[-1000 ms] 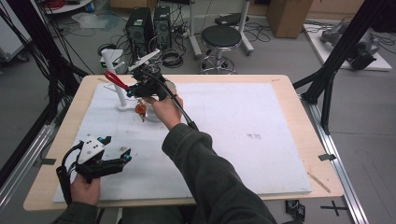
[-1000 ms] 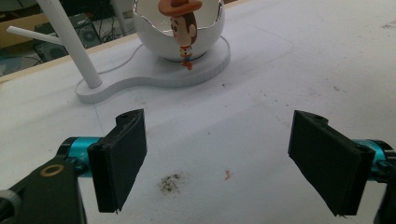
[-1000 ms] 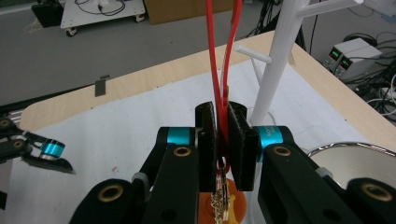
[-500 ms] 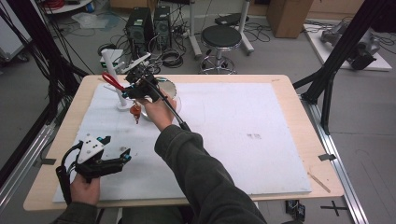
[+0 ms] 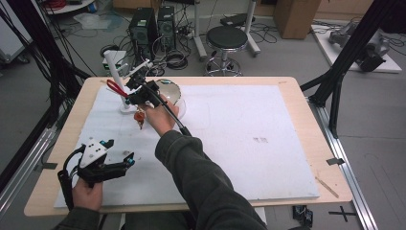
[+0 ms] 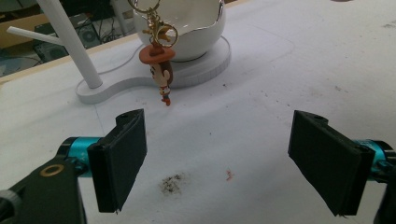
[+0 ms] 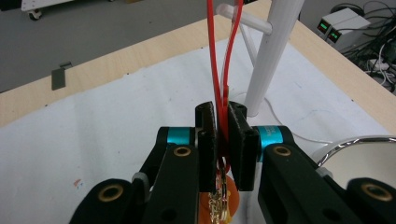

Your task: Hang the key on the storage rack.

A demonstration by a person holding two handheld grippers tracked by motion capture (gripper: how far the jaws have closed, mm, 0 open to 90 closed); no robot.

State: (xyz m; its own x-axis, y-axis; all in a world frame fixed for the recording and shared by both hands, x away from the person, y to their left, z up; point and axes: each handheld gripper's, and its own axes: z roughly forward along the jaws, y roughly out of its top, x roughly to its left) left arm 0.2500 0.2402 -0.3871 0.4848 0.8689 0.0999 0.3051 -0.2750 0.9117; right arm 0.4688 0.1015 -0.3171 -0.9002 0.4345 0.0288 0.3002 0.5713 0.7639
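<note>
My right gripper (image 5: 135,89) (image 7: 223,140) is shut on the red strap (image 7: 222,79) of a keychain. The strap's loop (image 5: 115,88) points toward the white stand's post (image 5: 115,69) (image 7: 270,56), close beside it. Below the jaws hang a gold chain (image 7: 217,201) and a small cowboy figure (image 5: 140,118) (image 6: 161,77), just above the white mat. My left gripper (image 5: 119,163) (image 6: 222,163) rests near the front left of the table, open with nothing between its pads, aimed at the figure.
The stand's flat base (image 6: 116,88) also carries a white bowl (image 5: 171,94) (image 6: 191,28) just right of the hanging figure. A side peg (image 7: 245,21) sticks out of the post. The white mat (image 5: 249,134) covers most of the wooden table (image 5: 306,110). Beyond the far edge stand a stool (image 5: 229,38) and computers.
My right gripper has moved a little left toward the stand's post and lower, carrying the keychain with it. The left gripper has stayed where it was.
</note>
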